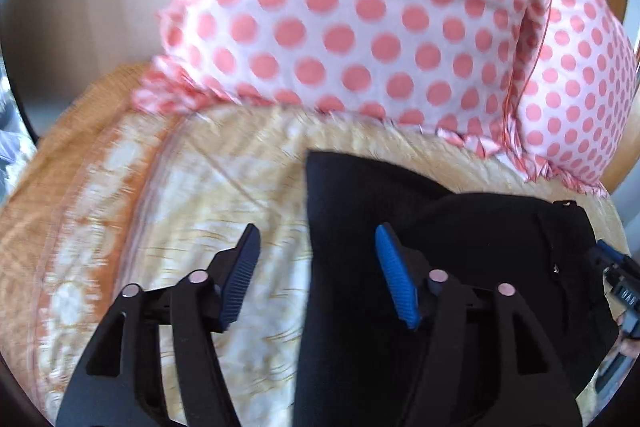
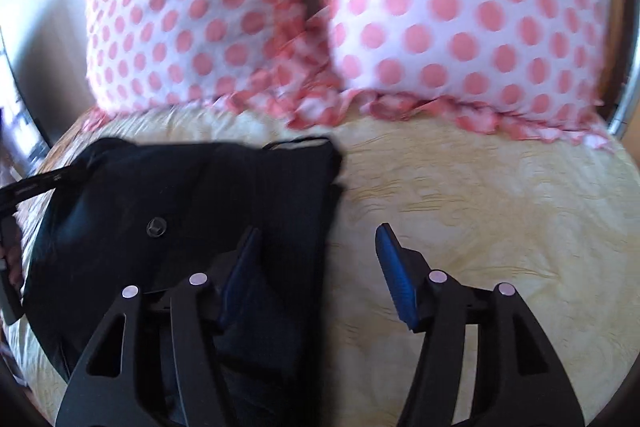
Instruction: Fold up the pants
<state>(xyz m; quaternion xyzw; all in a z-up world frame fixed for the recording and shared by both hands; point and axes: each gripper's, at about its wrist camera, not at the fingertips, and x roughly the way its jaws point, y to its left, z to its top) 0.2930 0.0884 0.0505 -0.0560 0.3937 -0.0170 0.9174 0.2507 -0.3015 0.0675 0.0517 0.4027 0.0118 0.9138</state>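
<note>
Both my claws, left claw (image 1: 318, 275) and right claw (image 2: 318, 275), gape empty above the black folded cloth pants (image 1: 460, 247) on the yellow patterned bed (image 2: 480, 227); I should smooth edges flat before refolding.

Pants (image 2: 192, 195) — matt black cloth with a glossy plastic button (image 2: 157, 227). Bedspread (image 2: 480, 227) — cream woven cloth, faintly textured. Pillows (image 1: 360, 27): smooth dotted cotton-like cloth. Gripper pads (image 1: 396, 283): ribbed blue, rubber-like.
</note>
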